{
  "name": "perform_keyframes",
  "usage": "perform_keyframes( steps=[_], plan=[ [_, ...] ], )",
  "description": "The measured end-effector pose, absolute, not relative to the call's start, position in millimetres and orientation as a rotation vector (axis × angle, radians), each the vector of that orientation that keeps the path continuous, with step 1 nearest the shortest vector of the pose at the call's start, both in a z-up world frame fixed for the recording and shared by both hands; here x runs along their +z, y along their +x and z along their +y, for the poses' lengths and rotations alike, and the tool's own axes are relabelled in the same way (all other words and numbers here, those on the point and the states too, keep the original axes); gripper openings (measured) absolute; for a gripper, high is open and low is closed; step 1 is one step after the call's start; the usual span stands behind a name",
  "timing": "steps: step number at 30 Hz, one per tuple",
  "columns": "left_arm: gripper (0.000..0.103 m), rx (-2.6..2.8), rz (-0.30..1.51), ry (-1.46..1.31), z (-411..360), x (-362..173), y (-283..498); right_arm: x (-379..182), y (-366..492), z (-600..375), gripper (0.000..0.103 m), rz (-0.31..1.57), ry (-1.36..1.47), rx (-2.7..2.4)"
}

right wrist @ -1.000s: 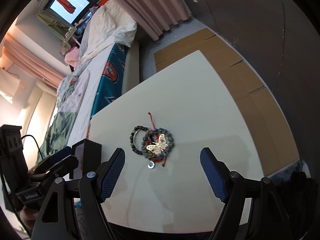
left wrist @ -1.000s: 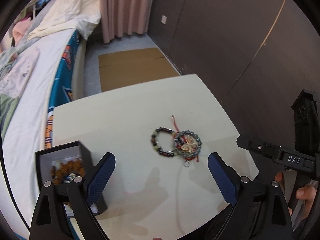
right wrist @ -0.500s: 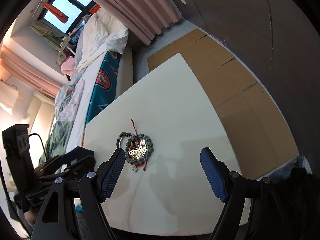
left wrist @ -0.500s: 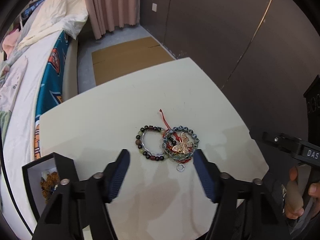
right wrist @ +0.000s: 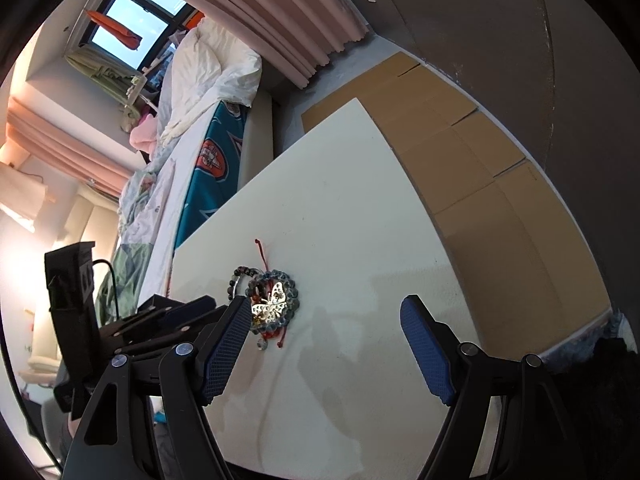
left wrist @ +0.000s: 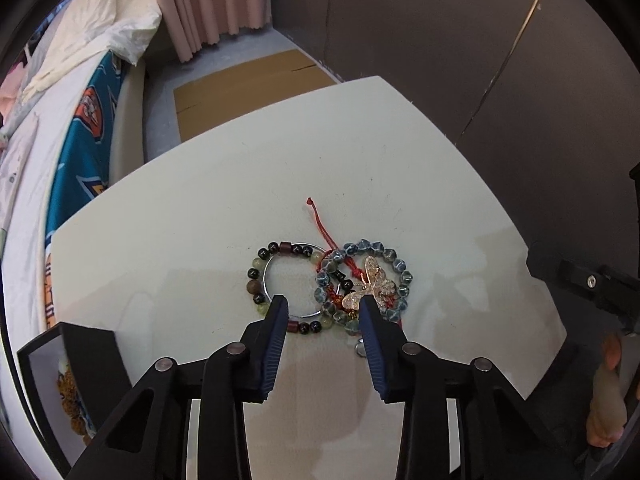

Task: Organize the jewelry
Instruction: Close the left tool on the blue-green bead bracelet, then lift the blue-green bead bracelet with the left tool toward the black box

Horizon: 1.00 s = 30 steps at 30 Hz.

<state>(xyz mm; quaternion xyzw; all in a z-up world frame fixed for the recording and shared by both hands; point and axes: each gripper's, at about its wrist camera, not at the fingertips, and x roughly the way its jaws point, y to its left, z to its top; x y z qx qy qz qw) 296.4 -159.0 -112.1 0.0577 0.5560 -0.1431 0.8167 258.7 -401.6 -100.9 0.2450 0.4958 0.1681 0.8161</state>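
A dark mixed-bead bracelet (left wrist: 262, 276) with a silver ring lies on the white table (left wrist: 200, 220), overlapping a blue-bead bracelet (left wrist: 394, 266) that carries a gold butterfly charm (left wrist: 374, 284) and red cord. My left gripper (left wrist: 323, 307) is open but narrowed, its tips just above the near edges of both bracelets. The pile also shows in the right wrist view (right wrist: 276, 300). My right gripper (right wrist: 324, 312) is wide open and empty, held to the right of the pile. The left gripper's body (right wrist: 168, 316) shows at left in the right wrist view.
A black open jewelry box (left wrist: 68, 384) holding amber beads sits at the table's near left corner. A bed (left wrist: 52, 128) runs along the left side. Flattened cardboard (right wrist: 460, 152) lies on the floor beyond the table. A dark wall (left wrist: 460, 40) stands to the right.
My left gripper has moved forward and down to the bracelets, and its jaws have narrowed. My right gripper has drifted right, so the pile sits nearer its left finger.
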Motion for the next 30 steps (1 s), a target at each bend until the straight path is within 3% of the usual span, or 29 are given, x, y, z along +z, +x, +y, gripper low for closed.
perform_keyframes(
  steps=[12,14,16,30],
  plan=[
    [0.027,-0.312,1.204,0.078,-160,-130,311,-109,262,-401,0.078,1.089,0.509,0.368],
    [0.023,-0.33,1.198,0.061,-161,-131,311,-108,262,-401,0.078,1.089,0.504,0.366],
    [0.009,-0.36,1.203,0.041,-162,-130,310,-109,262,-400,0.078,1.097,0.508,0.364],
    [0.009,-0.373,1.081,-0.019,-143,-75,287,-101,269,-376,0.078,1.12,0.439,0.399]
  ],
)
